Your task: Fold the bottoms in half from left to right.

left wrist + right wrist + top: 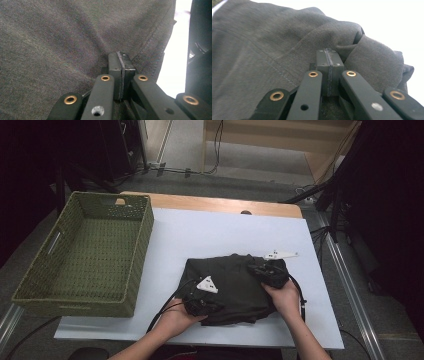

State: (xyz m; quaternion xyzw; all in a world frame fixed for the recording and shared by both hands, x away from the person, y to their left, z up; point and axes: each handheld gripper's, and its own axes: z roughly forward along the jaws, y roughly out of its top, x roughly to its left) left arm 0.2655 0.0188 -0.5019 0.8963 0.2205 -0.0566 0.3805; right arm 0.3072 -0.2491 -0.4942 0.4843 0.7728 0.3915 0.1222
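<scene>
The folded dark garment [231, 287] is lying on the white sheet [225, 235] toward the near edge of the table, a little right of its middle, with its long axis running left to right across the person's front; the green woven basket [50, 275] is sitting well apart from it at the table's left end, so any carry to it would be going leftward; the left gripper [206, 306] is resting on the garment's near-left part and the right gripper [261, 270] on its far-right part, so the two are standing at opposite ends of that long axis with the cloth lying between and beneath them; the left hand [176, 320] is the nearer one to the basket; in the left gripper view the left gripper's pads [115, 65] are pressed flat together over the fabric beside a stitched hem, and in the right gripper view the right gripper [329, 58] is showing its jaws likewise closed tight against a bunched fold; whether a layer of cloth is being pinched in either seam I cannot tell; I judge the coming move to be hinging on both ends being moved together along that axis, so the fold is not sagging open.
</scene>
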